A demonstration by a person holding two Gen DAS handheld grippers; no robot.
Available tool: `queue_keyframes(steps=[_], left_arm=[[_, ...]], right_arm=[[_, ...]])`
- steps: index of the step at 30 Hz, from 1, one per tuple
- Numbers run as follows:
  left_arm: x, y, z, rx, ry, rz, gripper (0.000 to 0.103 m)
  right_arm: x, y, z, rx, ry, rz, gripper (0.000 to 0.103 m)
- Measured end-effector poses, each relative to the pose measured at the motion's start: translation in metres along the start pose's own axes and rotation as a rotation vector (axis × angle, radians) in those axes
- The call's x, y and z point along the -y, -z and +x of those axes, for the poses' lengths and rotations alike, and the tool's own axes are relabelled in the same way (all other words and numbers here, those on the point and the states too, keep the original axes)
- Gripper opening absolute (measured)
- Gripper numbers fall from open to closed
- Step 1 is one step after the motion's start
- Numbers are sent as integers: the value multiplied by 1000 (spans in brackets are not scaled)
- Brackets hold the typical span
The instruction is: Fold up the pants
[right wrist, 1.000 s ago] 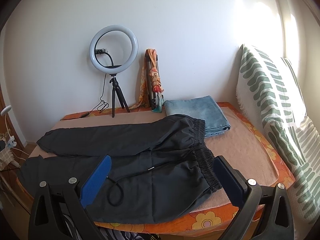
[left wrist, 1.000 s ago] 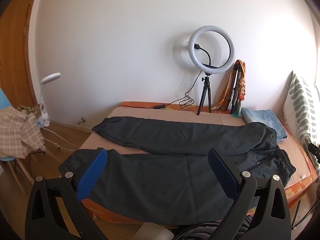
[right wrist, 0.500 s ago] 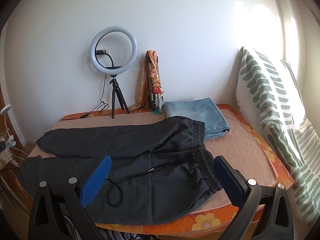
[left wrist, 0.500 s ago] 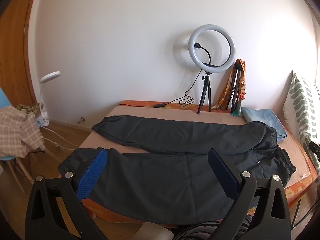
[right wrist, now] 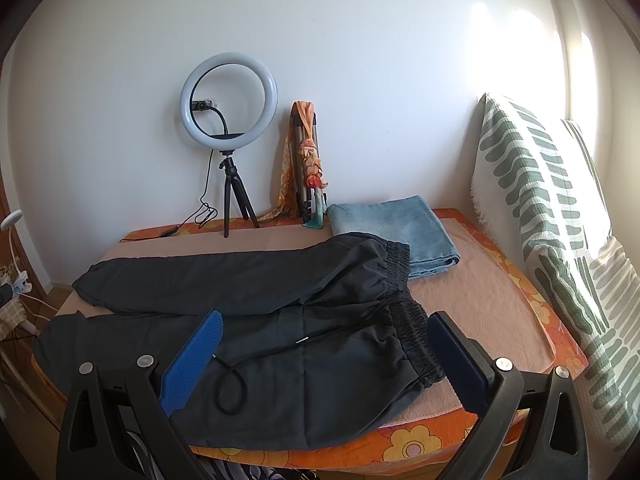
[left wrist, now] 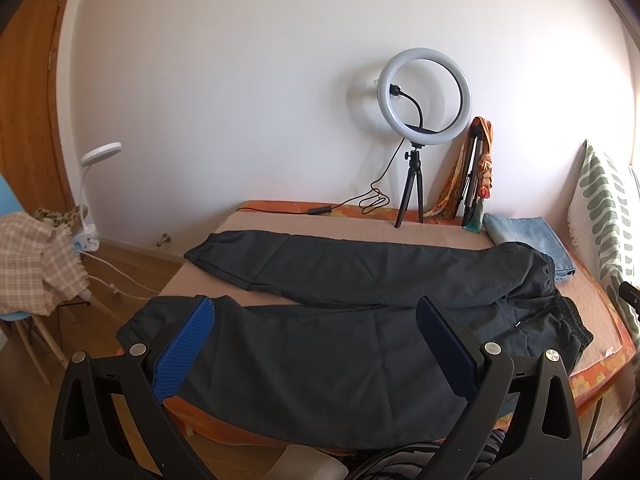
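On a bed (right wrist: 492, 300) covered with a tan sheet over an orange flowered one, dark pants (left wrist: 360, 344) (right wrist: 248, 320) lie spread flat and unfolded, legs side by side and running toward 9 o'clock, the elastic waistband toward 3 o'clock. The near leg reaches the bed's front edge; the far leg lies beside it, the two meeting at the seat. A black drawstring (right wrist: 232, 388) curls in a loop on the near leg, seen from the right wrist camera.

The left gripper (left wrist: 316, 344) hovers above the near leg, its blue-padded jaws spread wide and holding nothing. The right gripper (right wrist: 324, 356) hangs over the waistband end, jaws likewise wide apart and empty, the right-hand pad just beyond the elastic edge.

At 12 o'clock, against the white wall, a ring light (left wrist: 423, 96) (right wrist: 229, 105) stands on a small black tripod, with a folded tripod wrapped in an orange scarf (right wrist: 308, 168) beside it. Folded blue jeans (right wrist: 396, 232) lie just beyond the waistband. A green-patterned cushion (right wrist: 536, 216) leans at 3 o'clock. A chair draped with checked cloth (left wrist: 36, 264) stands on the floor at 9 o'clock.
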State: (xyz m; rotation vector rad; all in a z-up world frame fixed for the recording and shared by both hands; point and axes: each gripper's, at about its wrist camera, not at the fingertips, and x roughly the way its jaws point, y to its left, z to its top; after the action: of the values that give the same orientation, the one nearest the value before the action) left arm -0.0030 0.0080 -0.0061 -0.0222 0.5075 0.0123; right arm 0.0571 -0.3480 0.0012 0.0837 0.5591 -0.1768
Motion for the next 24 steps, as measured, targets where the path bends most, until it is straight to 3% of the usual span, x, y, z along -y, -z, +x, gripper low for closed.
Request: queue_keyframes(steps=[24], left_arm=[[-3,1,1,-1,-2,1,101]], right_arm=[[-3,-3,0,5,1,-8,103]])
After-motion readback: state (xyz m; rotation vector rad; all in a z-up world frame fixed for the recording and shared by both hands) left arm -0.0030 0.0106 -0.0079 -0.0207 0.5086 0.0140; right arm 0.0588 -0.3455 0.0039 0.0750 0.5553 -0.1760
